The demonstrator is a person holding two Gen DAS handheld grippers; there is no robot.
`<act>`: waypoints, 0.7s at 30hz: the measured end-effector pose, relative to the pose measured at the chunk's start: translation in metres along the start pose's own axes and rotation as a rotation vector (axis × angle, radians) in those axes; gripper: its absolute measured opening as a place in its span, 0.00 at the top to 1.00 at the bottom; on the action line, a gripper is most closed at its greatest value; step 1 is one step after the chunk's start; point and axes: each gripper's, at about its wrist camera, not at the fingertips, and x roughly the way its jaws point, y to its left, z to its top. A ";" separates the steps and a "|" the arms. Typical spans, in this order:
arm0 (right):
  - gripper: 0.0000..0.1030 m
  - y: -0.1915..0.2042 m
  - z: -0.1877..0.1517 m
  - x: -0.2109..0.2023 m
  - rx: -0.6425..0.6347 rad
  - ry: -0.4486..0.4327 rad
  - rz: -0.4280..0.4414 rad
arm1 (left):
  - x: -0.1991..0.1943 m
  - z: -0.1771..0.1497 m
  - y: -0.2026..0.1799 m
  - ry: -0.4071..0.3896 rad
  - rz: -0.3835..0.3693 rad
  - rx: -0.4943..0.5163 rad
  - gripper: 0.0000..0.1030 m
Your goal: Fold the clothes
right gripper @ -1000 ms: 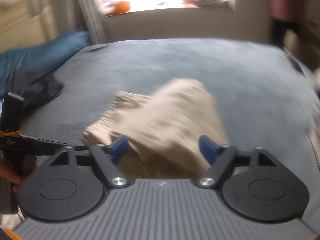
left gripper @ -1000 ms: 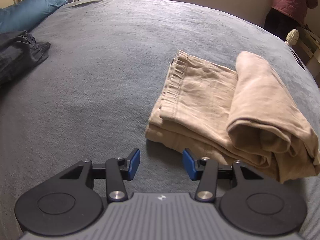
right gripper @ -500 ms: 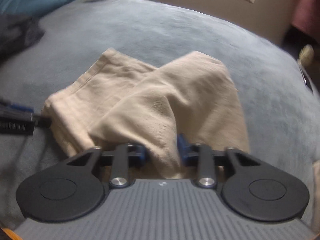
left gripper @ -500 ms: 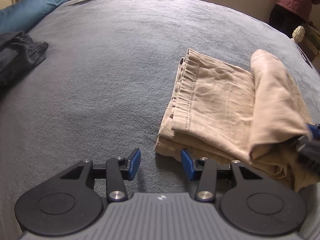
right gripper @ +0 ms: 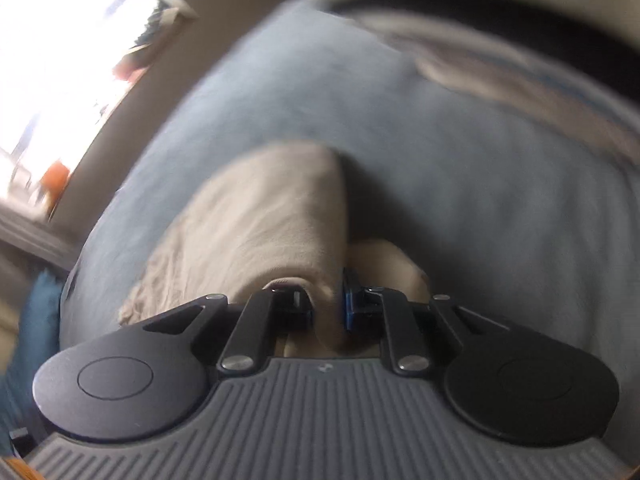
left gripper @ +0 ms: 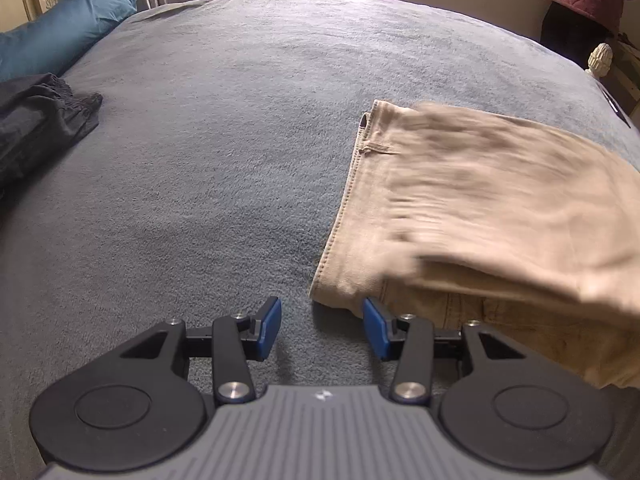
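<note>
The tan trousers (left gripper: 500, 208) are seen part-folded on the grey bed (left gripper: 240, 140). A fold of them is clamped in the right tool (right gripper: 326, 312); the left tool (left gripper: 320, 330) is held agape, empty, beside their near corner. The soft, limp cloth is best pinched at hems.
</note>
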 end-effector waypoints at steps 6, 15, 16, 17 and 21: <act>0.66 -0.019 -0.018 -0.021 -0.093 0.050 -0.049 | -0.001 -0.001 -0.005 -0.004 0.025 0.005 0.54; 0.49 0.083 -0.077 -0.006 -0.779 0.101 0.027 | -0.008 -0.004 -0.001 -0.008 -0.021 -0.016 0.53; 0.44 0.097 -0.085 0.001 -0.852 0.100 0.047 | -0.009 -0.004 -0.001 -0.008 -0.024 -0.014 0.53; 0.44 0.111 -0.094 0.009 -0.925 0.099 0.066 | -0.011 -0.004 0.001 -0.009 -0.029 -0.016 0.53; 0.42 0.168 -0.126 0.038 -1.218 0.092 0.144 | -0.016 -0.006 0.009 -0.007 -0.055 -0.041 0.50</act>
